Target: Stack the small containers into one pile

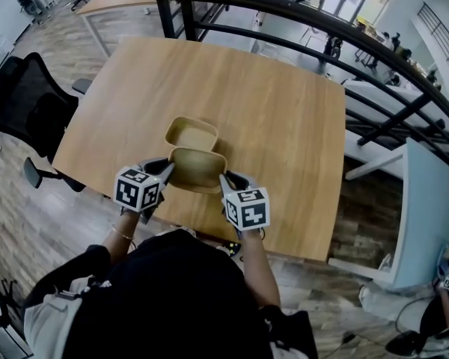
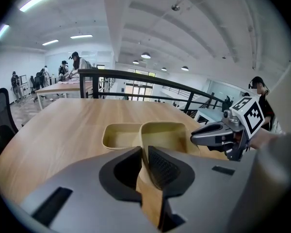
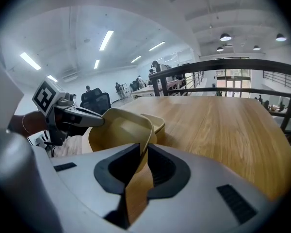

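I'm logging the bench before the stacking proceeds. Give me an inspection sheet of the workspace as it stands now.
surface: wooden table, bare apart from the job's things.
job's things: two tan containers; near container gripped by opposite rims, its far edge overlapping the far container, which sits on the table.
clutter: nothing seen.
grippers: left tongs shut on the near container's left rim; right tongs shut on its right rim.
cables: nothing seen on the table.
surroundings: black railing beyond the table, office chair at its left, people at distant desks.
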